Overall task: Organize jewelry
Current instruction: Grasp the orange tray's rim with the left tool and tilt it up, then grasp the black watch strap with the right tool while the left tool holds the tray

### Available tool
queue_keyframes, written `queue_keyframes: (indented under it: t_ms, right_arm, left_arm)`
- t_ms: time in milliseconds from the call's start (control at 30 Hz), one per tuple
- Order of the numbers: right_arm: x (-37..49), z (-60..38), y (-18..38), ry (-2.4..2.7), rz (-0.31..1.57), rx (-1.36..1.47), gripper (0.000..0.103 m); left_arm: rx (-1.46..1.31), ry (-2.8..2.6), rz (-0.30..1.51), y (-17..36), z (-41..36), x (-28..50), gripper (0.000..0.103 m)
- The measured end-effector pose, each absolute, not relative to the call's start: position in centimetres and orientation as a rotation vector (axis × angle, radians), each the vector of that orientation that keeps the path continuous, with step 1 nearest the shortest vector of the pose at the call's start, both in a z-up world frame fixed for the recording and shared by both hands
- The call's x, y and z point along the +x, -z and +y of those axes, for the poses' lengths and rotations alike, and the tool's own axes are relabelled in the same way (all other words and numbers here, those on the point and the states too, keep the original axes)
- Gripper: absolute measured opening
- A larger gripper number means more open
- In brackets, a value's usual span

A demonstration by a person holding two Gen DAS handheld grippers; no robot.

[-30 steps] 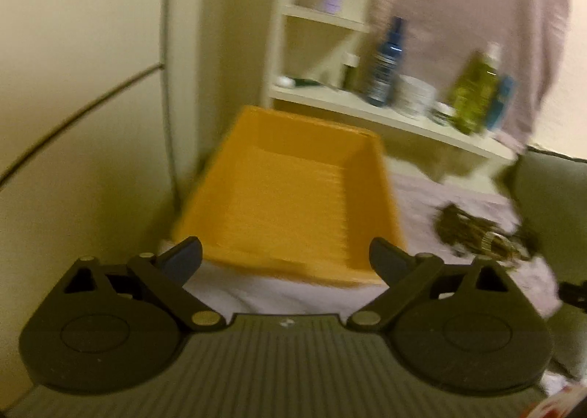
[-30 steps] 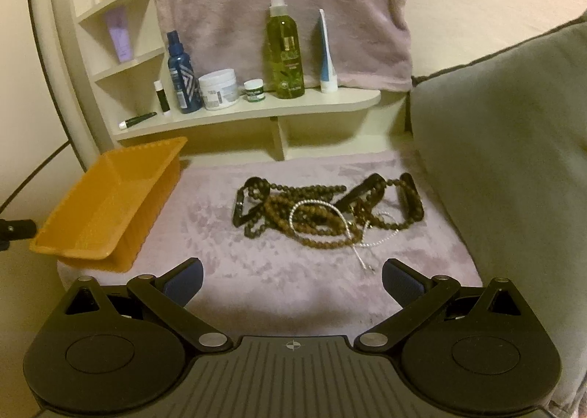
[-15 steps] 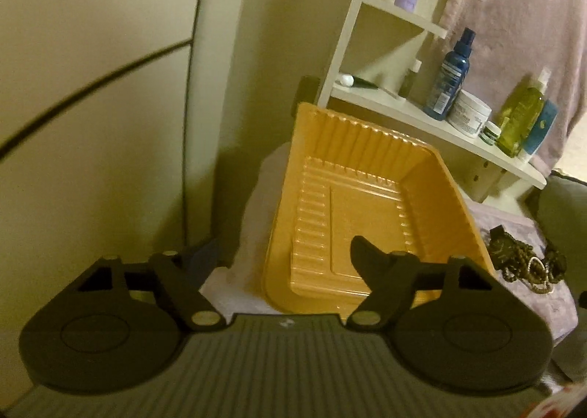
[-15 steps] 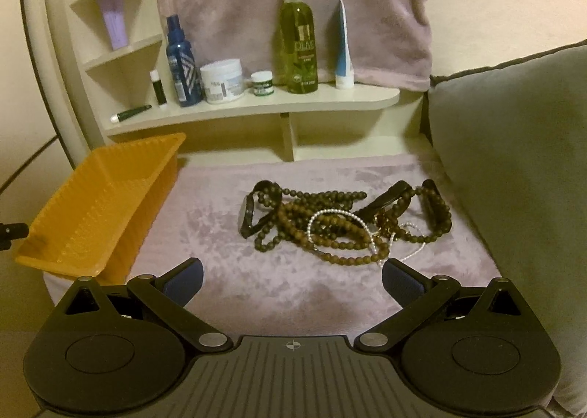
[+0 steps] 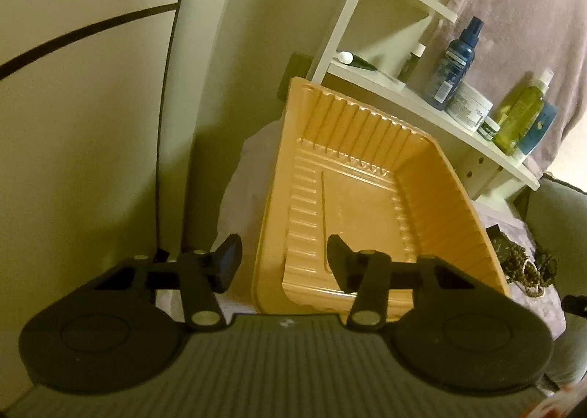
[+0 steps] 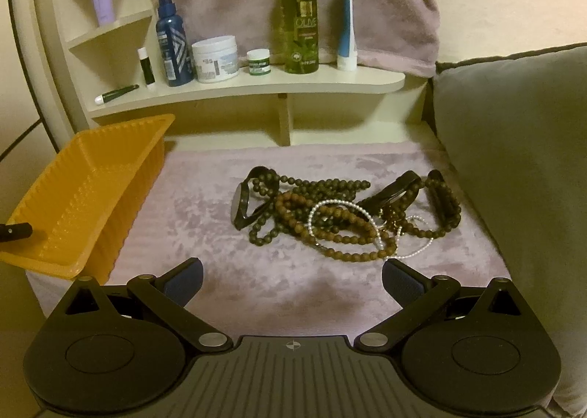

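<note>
An empty orange plastic tray [image 5: 433, 197] sits at the left edge of the pinkish cloth; it also shows in the right wrist view [image 6: 58, 197]. My left gripper [image 5: 282, 264] straddles the tray's near left rim, jaws partly closed, with the rim between them; contact is not clear. A tangled pile of jewelry [image 6: 341, 216] lies mid-cloth: brown bead strings, a pearl strand, black bangles. It shows at the right edge of the left wrist view [image 5: 524, 267]. My right gripper [image 6: 291, 280] is open and empty, just short of the pile.
A cream shelf unit [image 6: 256, 87] behind holds a blue bottle [image 6: 172, 40], white jar [image 6: 216, 58], green spray bottle [image 6: 299, 14] and tube [image 6: 346, 29]. A grey cushion [image 6: 513, 161] bounds the right side. A wall [image 5: 91, 124] is left of the tray.
My left gripper moved in over the tray's near left rim and its jaws narrowed. My right gripper moved forward toward the jewelry pile, staying open.
</note>
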State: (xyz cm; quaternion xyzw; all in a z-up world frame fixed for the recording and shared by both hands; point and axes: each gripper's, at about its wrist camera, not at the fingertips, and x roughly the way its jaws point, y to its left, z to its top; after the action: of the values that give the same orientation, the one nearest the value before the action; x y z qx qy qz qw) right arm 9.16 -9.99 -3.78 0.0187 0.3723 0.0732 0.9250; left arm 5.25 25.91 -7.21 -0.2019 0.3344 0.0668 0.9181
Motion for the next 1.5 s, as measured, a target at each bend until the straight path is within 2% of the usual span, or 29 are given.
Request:
queue_keyframes:
  t_ms: [67,500,733,867,1500]
  right_arm:
    - [9.4,-9.9,3.9,-0.149,0.769,0.034,0.103]
    - [10.2,-10.4,4.3,-0.140,0.774,0.056,0.103]
    - [10.2,-10.7,4.4,-0.143,0.776,0.071,0.103]
    - [10.2,-11.1,4.5,-0.145,0.771,0.090,0.103]
    - [10.9,-15.5,6.2,-0.116,0.698,0.128,0.102]
  left_arm:
    - [-0.415,-0.136,0.690,7.3,25.7,5.4,0.039]
    - [-0.384,-0.150,0.702,7.4,24.6,6.3,0.027]
    - [-0.285,-0.200,0.697,6.7,23.7,6.4,0.009]
    - [-0.237,-0.216,0.697,5.6,22.6,6.5,0.004]
    - [0.026,-0.277,0.713,1.7,16.2,7.4,0.003]
